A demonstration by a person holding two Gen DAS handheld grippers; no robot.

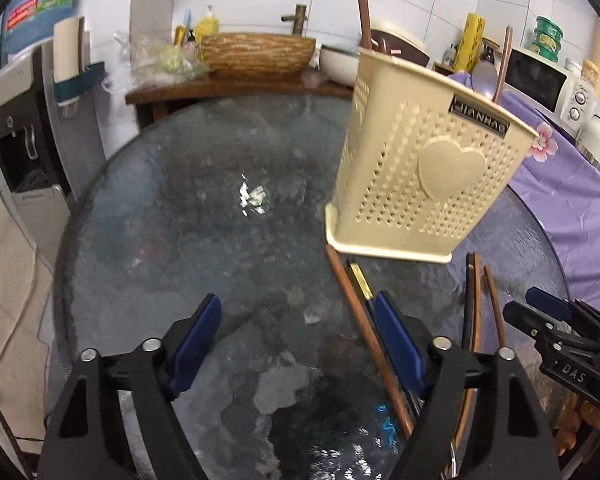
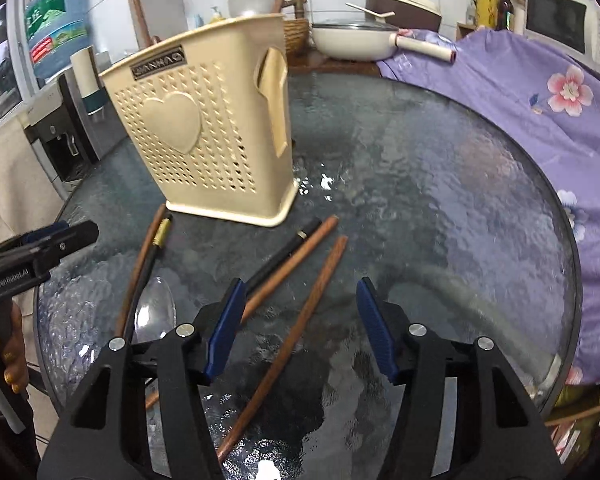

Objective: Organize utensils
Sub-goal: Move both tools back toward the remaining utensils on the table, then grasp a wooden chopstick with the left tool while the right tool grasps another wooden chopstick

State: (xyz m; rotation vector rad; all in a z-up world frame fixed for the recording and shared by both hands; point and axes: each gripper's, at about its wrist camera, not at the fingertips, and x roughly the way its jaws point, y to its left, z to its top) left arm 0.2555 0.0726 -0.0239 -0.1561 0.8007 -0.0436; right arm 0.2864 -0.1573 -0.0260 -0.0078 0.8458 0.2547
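Note:
A cream perforated utensil holder (image 1: pixel 420 168) (image 2: pixel 212 132) stands upright on the round glass table (image 1: pixel 220 220) (image 2: pixel 440 200); a spoon (image 1: pixel 484 76) and a brown stick rise from it. Loose chopsticks lie in front of it. A brown chopstick (image 1: pixel 364 328) and a black gold-banded one (image 1: pixel 358 276) run beside my left gripper's right finger. My left gripper (image 1: pixel 296 304) is open over bare glass. My right gripper (image 2: pixel 300 286) is open above a brown chopstick (image 2: pixel 300 320), which lies between its fingers untouched. A black and brown pair (image 2: pixel 296 252) and a clear spoon (image 2: pixel 156 312) lie to its left.
A purple floral cloth (image 2: pixel 540 112) covers the right side. A white pan (image 2: pixel 352 38), a microwave (image 2: pixel 560 20), a wooden basin (image 1: pixel 256 54) and a water dispenser (image 1: pixel 16 140) ring the table. A person's hand (image 2: pixel 8 352) holds the left gripper.

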